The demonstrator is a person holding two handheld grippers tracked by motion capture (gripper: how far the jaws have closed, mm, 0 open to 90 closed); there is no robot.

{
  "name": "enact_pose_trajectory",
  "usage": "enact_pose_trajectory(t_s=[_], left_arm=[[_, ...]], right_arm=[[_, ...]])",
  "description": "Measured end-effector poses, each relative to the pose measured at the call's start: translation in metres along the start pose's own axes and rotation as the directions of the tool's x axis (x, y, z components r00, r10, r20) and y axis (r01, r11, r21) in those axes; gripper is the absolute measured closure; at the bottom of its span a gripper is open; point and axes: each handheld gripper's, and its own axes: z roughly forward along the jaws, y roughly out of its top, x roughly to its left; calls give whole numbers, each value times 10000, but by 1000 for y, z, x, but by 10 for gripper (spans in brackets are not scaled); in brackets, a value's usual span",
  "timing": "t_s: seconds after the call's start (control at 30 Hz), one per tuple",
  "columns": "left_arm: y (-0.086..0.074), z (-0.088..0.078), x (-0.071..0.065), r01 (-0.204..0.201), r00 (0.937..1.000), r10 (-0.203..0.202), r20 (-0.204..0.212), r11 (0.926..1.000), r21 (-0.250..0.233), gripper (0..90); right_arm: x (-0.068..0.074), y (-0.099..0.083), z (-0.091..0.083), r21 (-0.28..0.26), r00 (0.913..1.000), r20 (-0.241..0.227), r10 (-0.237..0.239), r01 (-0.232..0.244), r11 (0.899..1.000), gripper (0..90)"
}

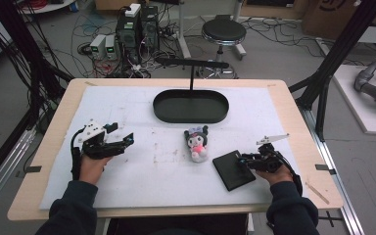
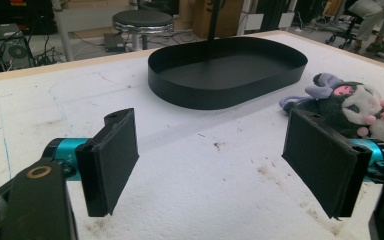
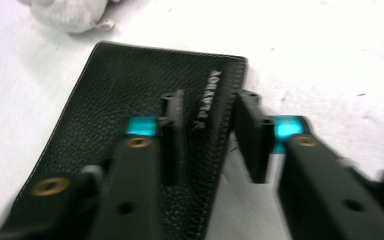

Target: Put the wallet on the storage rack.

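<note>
Leather, by the grain and stitching in the right gripper view, makes up the black wallet [image 3: 145,95], which lies flat and closed on the white foam mat [image 1: 142,171] at the lower right of the high view. The right gripper [image 3: 209,135] sits low over the wallet's long right-hand edge, one jaw above the stamped cover, the other just outside the edge over bare mat. The jaws stand narrowed with a gap between them and appear not yet to press on anything, so I read the wallet as straddled, not grasped.

My judgement is that the wallet is light, thin and fairly stiff across its face, yet it would flex and may fall open if lifted by a loose flap. The grain should give the pads decent friction. Lying flush on the mat, it offers only its edge, so a pinch across that edge near the middle of the long side seems the best hold.

Left of the wallet in the high view lies a small plush doll [image 1: 197,143], apart from it. At the centre left the left gripper [image 1: 117,142] hovers spread wide and empty. At the upper middle sits an oval black tray [image 1: 169,115].
</note>
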Motion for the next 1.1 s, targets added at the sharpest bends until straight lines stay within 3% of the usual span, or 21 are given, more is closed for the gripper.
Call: enact_pose_trajectory(t_s=[0.07,0.27,0.37,0.43,0.47,0.5,0.53,0.57,0.6,0.7,0.73,0.83,0.87,0.9,0.93,0.97,1.0,1.03,1.1], left_arm=[[0,0,0,18,10000,-18,32,10000,35,218],[0,0,1,20,10000,-20,21,10000,42,221],[0,-1,1,8,10000,-8,-15,10000,74,221],[0,-1,1,24,10000,-24,-14,10000,85,221],[0,-1,1,32,10000,-32,-34,10000,76,221],[0,0,1,15,10000,-14,-26,10000,81,221],[0,0,1,-2,10000,2,-24,10000,86,221],[0,0,1,-6,10000,6,-10,10000,80,221],[0,0,1,-14,10000,14,-13,10000,89,221],[-1,1,1,5,10000,-5,5,9999,103,222],[-1,1,1,0,10000,0,-5,9999,117,223],[-1,1,0,-31,10000,31,-15,9999,121,224],[-1,2,0,-33,10000,33,2,9999,117,224],[-1,2,0,-39,10000,39,-17,9999,126,227],[-1,2,-1,-45,10000,45,-15,9999,134,227],[-1,2,-1,-66,10000,67,-7,9999,142,227],[-1,2,-1,-87,10000,86,22,9998,167,227],[-1,2,-1,-67,10000,67,20,9999,154,227],[-1,2,-1,-68,10000,68,27,9998,170,227]], right_arm=[[-2,1,-4,-225,9999,-132,112,-115,9997,834],[3,5,-11,-766,9997,-72,-215,209,9968,853],[4,10,-25,-1346,9993,234,-280,309,9904,856],[3,11,-34,-1654,9973,662,-307,413,9854,857],[1,12,-43,-1917,9925,1176,-339,562,9798,858],[1,12,-43,-1917,9925,1176,-339,562,9798,858],[0,12,-48,-2040,9879,1512,-344,652,9768,859],[-2,12,-58,-2245,9769,2118,-276,762,9715,861],[-2,12,-58,-2245,9769,2118,-276,762,9715,861],[-3,11,-71,-2521,9600,2798,-146,881,9637,865],[-2,11,-77,-2513,9462,3226,-245,1105,9616,866],[1,12,-81,-2467,9408,3366,-402,1293,9604,868],[3,14,-82,-2414,9356,3487,-554,1467,9593,868],[9,17,-82,-2133,9262,3616,-1068,1937,9576,868],[9,17,-82,-2133,9262,3616,-1068,1937,9576,868],[13,19,-81,-2014,9216,3626,-1382,2223,9539,869],[22,24,-77,-1889,9191,3401,-1988,2739,9430,870],[22,24,-77,-1889,9191,3401,-1988,2739,9430,870],[34,31,-67,-1836,9169,3180,-2410,3090,9332,873]])
